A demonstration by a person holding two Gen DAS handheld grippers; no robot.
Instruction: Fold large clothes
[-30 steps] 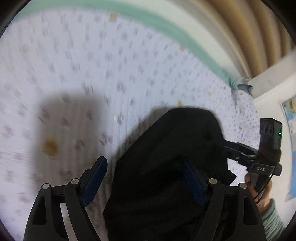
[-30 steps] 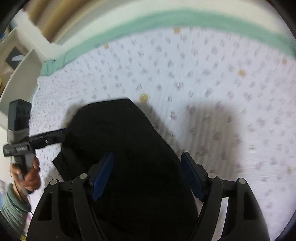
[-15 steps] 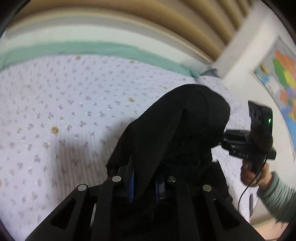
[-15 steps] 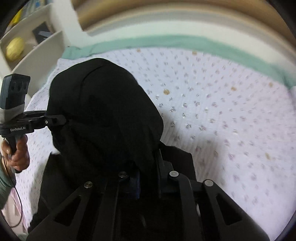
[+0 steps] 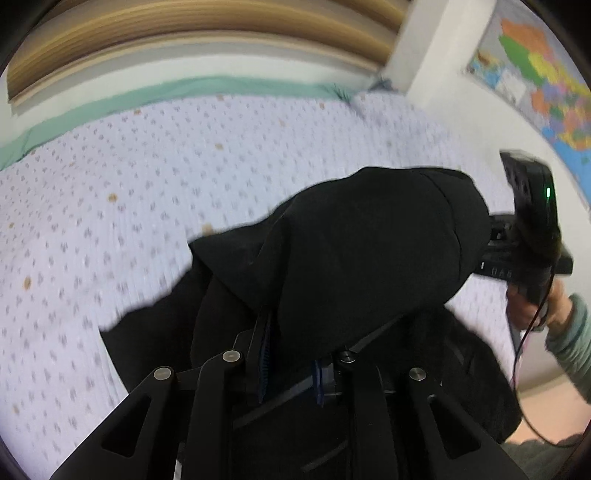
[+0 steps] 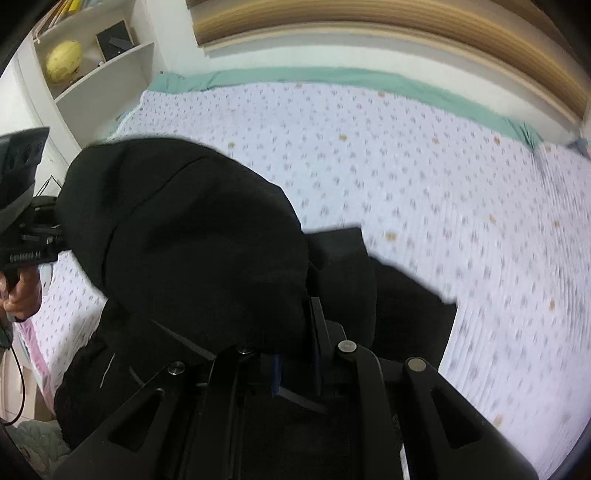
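Observation:
A large black garment [image 5: 369, 251] is lifted off the bed, its cloth stretched between the two grippers and drooping below. My left gripper [image 5: 291, 354] is shut on one edge of the garment, its blue pads pinching the cloth. My right gripper [image 6: 295, 354] is shut on the other edge of the same black garment [image 6: 192, 236]. The right gripper also shows at the right of the left wrist view [image 5: 524, 236], and the left gripper at the left edge of the right wrist view [image 6: 26, 221]. The garment's lower part hangs out of sight.
A bed with a pale floral sheet [image 5: 147, 177] and a green border [image 6: 332, 74] lies beneath. A wooden headboard [image 5: 184, 33] runs along the far side. A white shelf with a yellow ball [image 6: 62, 55] stands at the left, and a map [image 5: 546, 81] hangs on the right wall.
Both grippers went from open around the garment to shut on it and lifted it off the bed. The cameras tilted up, and more garment now hangs between the grippers.

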